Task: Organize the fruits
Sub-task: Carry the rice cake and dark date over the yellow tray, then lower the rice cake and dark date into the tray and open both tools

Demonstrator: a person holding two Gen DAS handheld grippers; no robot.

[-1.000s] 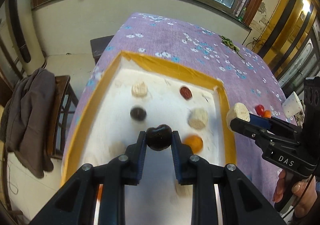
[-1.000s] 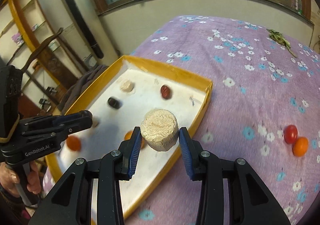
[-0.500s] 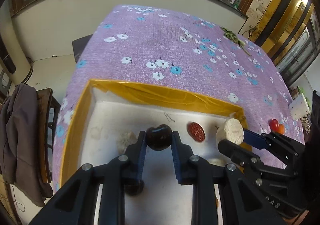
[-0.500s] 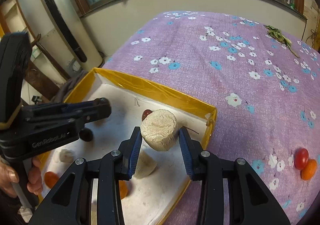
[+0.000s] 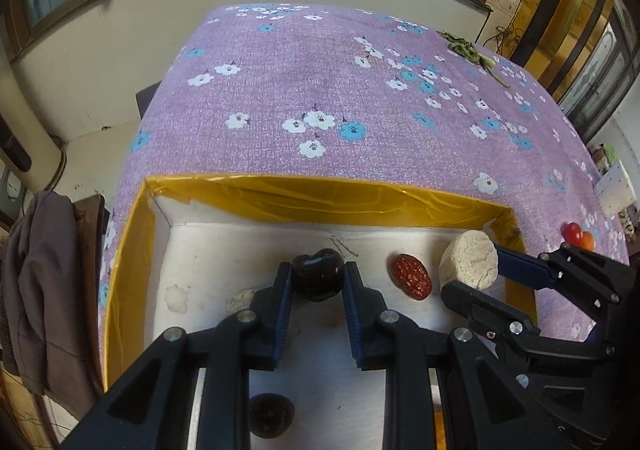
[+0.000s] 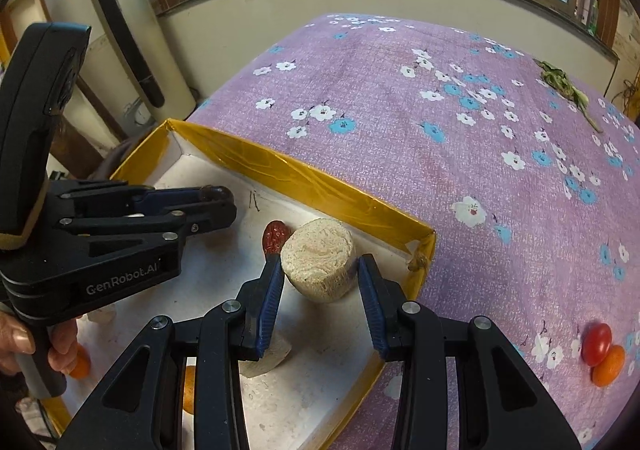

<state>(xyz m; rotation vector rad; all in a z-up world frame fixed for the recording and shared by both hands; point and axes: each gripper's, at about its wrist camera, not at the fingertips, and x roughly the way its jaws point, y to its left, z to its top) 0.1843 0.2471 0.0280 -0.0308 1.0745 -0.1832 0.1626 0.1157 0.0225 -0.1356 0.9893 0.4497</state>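
Note:
A white tray with a yellow rim lies on the purple flowered cloth. My left gripper is shut on a dark round fruit, low over the tray's far end. Beside it on the right, my right gripper is shut on a beige cylinder piece near the tray's far right corner. A red date lies on the tray floor between the two. Another dark fruit sits under my left gripper. A red tomato and an orange one rest on the cloth to the right.
More beige pieces and an orange fruit lie nearer in the tray. Green leaves lie at the far right of the table. A chair with a grey jacket stands left of the table. A white cup is at the right edge.
Both grippers have carried their loads toward the tray's far end and lower. The far rim and the red date now lie close in front. Neither grip has altered.

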